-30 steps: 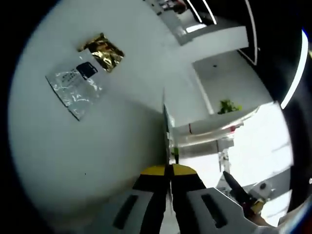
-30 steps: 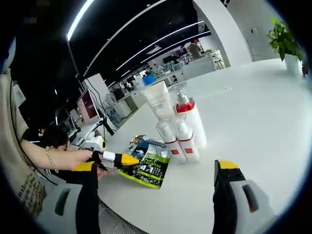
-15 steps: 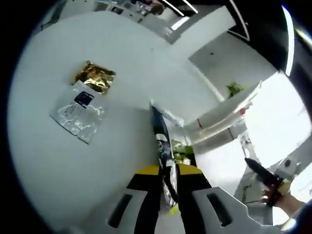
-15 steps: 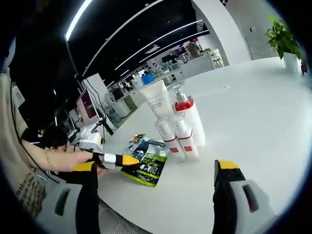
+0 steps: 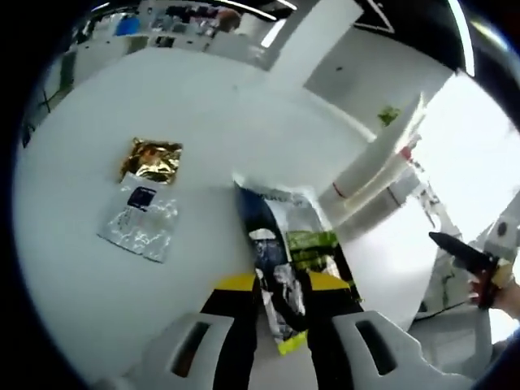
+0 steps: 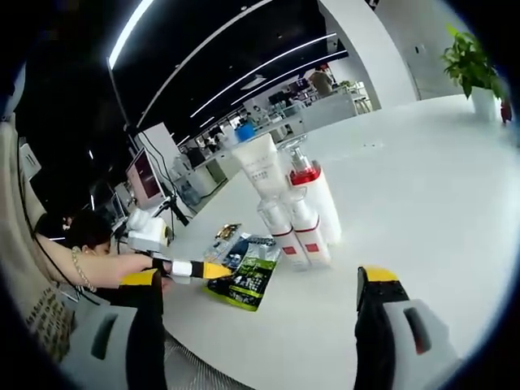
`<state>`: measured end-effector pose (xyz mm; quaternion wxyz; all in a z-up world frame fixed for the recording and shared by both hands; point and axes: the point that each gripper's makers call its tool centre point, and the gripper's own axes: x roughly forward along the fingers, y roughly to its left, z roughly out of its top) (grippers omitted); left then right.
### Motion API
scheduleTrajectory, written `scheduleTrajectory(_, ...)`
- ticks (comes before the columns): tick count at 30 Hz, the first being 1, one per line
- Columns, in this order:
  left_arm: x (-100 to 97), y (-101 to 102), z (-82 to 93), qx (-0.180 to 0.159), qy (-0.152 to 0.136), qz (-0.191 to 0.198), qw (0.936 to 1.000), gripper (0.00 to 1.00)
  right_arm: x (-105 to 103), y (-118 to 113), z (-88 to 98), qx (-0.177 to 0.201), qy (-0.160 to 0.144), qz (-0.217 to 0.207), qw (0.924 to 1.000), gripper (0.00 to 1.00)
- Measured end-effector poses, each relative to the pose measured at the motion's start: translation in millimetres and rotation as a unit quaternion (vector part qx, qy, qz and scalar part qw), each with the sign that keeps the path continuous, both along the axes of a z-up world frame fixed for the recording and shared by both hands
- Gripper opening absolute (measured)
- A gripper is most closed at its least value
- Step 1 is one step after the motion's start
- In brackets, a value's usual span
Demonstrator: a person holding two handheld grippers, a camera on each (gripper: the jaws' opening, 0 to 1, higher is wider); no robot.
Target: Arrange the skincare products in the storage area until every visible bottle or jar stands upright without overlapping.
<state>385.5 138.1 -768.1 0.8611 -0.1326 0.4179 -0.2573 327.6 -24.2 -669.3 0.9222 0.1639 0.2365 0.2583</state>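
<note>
Holding a green-and-dark sachet (image 5: 280,276) by its near edge, left tongs (image 5: 280,296) clamped on it; the pack lies flat-ish over the white desk (image 5: 97,268) and is seen from the other side in the right gripper view (image 6: 248,280), near the desk's edge; right tongs (image 6: 260,284) gape wide with nothing between them, pointed at the bottle cluster; to do this step well, my read: keep the pinch firm on the seam, lift low and clear of the bottles, set the pack where it overlaps nothing; sachet looks thin, glossy, floppy, so it will likely sag; white tube (image 6: 262,166), red-collared pump bottle (image 6: 317,199) and two small clear-capped bottles (image 6: 296,231) stand upright, touching; gold sachet (image 5: 152,158) and silver sachet (image 5: 140,227) lie flat, edges overlapping.
</note>
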Motion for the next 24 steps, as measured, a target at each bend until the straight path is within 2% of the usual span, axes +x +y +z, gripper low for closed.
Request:
scheduleTrajectory(4, 4.7, 1.5, 0.9, 0.040, -0.032, -0.033, 0.9981, 0.30, 0.2, -0.4, -0.1, 0.001, 0.000, -0.001, 1.0000, 0.99)
scheduleTrajectory(7, 6.9, -3.6, 2.0, 0.072, -0.064, -0.082, 0.9920, 0.34, 0.4, -0.6, -0.2, 0.001, 0.000, -0.001, 1.0000, 0.99)
scheduleTrajectory(9, 8.7, -7.5, 1.4, 0.102, -0.090, -0.123, 0.9831, 0.39, 0.5, -0.8, -0.2, 0.002, -0.001, -0.002, 1.0000, 0.99)
scheduleTrajectory(11, 9.4, -14.8, 1.6, 0.127, -0.117, -0.170, 0.9702, 0.43, 0.5, -1.3, -0.3, 0.002, 0.000, -0.003, 1.0000, 0.99)
scheduleTrajectory(15, 11.2, -27.5, 1.0, 0.150, -0.151, -0.236, 0.9483, 0.50, 0.8, -2.4, -0.2, 0.004, -0.001, -0.005, 1.0000, 0.99)
scheduleTrajectory(20, 14.3, -32.5, -3.5, 0.157, -0.148, -0.258, 0.9417, 0.59, 0.6, -2.7, -0.2, 0.004, 0.000, -0.006, 1.0000, 0.99)
scheduleTrajectory(24, 13.4, -34.5, -7.9, 0.154, -0.136, -0.268, 0.9413, 0.65, 0.9, -3.5, -0.6, 0.005, 0.000, -0.008, 1.0000, 0.99)
